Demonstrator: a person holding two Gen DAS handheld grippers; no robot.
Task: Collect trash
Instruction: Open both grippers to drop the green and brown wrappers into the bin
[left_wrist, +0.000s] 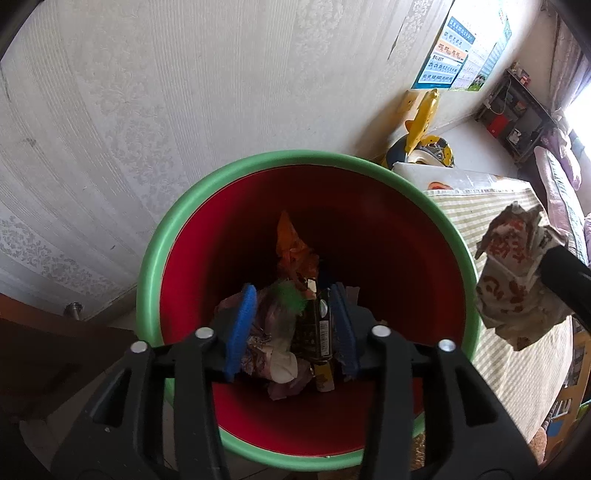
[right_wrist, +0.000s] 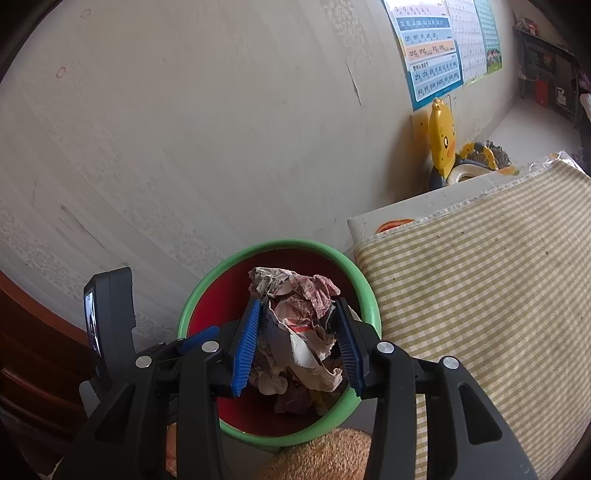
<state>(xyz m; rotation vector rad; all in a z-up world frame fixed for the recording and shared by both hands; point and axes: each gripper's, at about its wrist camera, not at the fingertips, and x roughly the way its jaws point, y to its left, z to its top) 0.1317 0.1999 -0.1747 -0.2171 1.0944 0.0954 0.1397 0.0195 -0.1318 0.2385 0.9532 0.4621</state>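
The right gripper (right_wrist: 297, 343) jaws clench a crumpled paper wad (right_wrist: 299, 332) with red print, unreadable, above the red bin (left_wrist: 388, 236). The left gripper (left_wrist: 291, 328) jaws stand released over the trash inside (left_wrist: 291, 332). The wall poster (right_wrist: 428, 55) reads "ang eng ing ong".

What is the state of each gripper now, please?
Left gripper: over the red bin with the green rim, a dark carton between its jaws; grip cannot be told.
Right gripper: closed on a crumpled printed paper wad.
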